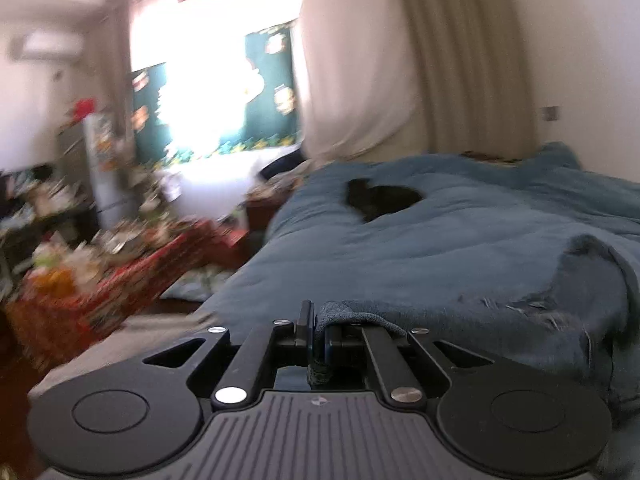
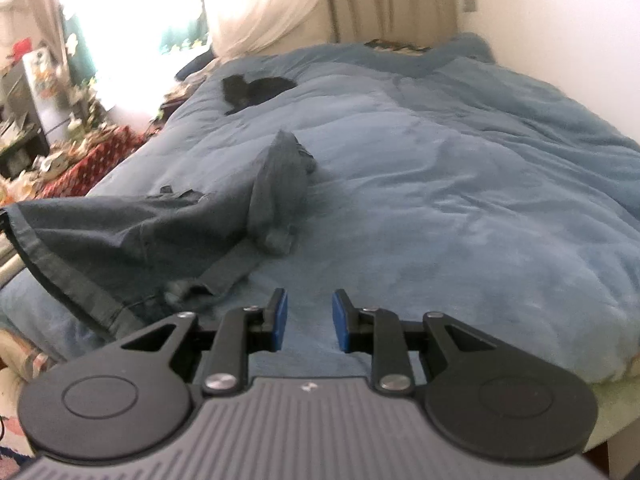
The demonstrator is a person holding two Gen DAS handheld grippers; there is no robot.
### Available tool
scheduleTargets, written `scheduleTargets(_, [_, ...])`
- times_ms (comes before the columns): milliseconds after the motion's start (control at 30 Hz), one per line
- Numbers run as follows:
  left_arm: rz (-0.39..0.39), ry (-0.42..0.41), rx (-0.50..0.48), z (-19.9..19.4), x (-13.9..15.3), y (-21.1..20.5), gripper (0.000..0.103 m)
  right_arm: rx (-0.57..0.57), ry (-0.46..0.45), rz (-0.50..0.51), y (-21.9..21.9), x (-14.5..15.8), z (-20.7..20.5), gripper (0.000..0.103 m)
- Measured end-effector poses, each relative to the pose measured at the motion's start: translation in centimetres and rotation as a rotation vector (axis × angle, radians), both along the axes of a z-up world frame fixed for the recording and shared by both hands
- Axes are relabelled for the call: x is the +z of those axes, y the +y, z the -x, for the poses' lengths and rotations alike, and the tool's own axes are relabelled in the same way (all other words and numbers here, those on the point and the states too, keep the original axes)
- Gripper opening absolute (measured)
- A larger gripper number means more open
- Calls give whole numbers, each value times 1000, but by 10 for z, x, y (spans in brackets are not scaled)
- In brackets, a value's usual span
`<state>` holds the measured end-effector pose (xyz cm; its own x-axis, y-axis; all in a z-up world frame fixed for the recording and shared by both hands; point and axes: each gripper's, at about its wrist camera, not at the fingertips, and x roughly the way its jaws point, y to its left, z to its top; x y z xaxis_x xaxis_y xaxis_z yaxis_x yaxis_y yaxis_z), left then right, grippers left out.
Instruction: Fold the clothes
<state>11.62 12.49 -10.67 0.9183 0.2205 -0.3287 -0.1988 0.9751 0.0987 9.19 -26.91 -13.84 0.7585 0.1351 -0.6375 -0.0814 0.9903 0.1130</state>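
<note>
A dark blue-grey garment (image 2: 132,232) lies on the blue bed cover (image 2: 440,168), one part lifted toward the left, another bunched near the middle. In the left wrist view the same garment (image 1: 580,296) hangs to the right. My left gripper (image 1: 318,332) is shut on a hemmed edge of it. My right gripper (image 2: 308,320) is open and empty, low over the bed cover just right of the garment. A small black garment (image 2: 256,90) lies far back on the bed; it also shows in the left wrist view (image 1: 380,198).
A cluttered table with a red patterned cloth (image 1: 120,276) stands left of the bed. A bright window (image 1: 208,80) and pale curtains (image 1: 360,60) are behind. A white wall (image 2: 560,20) runs along the bed's right side.
</note>
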Motion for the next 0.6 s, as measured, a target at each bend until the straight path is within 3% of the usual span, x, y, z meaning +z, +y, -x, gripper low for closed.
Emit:
scheduleTargets(167, [10, 50, 35, 8, -20, 26, 5, 66, 5, 68, 36, -10, -25, 27])
scheduleTargets(300, [-35, 80, 29, -5, -28, 24, 5, 128, -5, 168, 63, -37, -60, 27])
scheduleTargets(533, [54, 132, 19, 0, -38, 39, 5, 225, 38, 299, 90, -90, -117, 27])
scheduleTargets(600, [55, 141, 18, -1, -39, 38, 5, 240, 32, 344, 96, -101, -129, 32])
